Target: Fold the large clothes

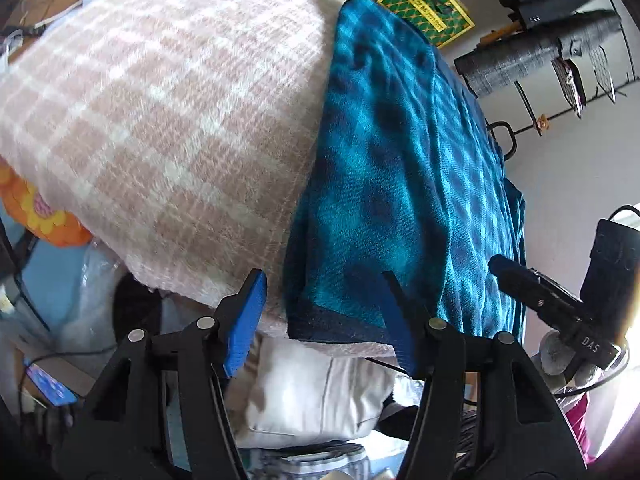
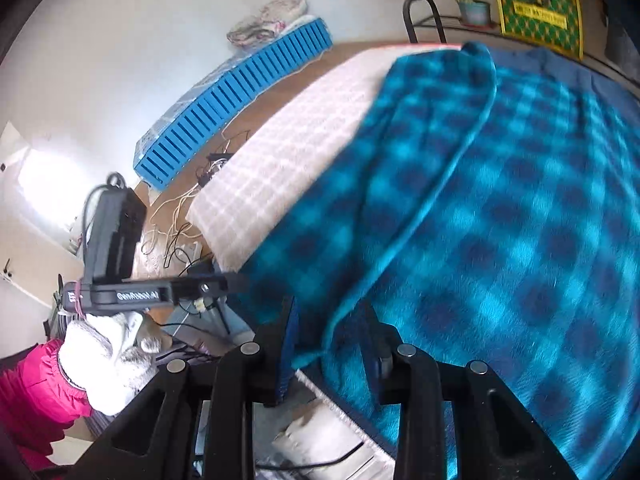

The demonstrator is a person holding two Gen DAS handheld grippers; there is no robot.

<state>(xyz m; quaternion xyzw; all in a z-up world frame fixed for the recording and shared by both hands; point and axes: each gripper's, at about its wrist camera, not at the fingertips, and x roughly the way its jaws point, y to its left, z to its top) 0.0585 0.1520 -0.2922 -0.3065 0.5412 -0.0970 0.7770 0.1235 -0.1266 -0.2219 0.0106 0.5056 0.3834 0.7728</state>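
Teal plaid garment [image 2: 500, 208] lies folded lengthwise over pink checked blanket [image 1: 160, 112].

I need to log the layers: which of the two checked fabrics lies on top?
The teal-and-navy checked cloth; its hemmed edge overlaps the pink-and-white checked blanket underneath.
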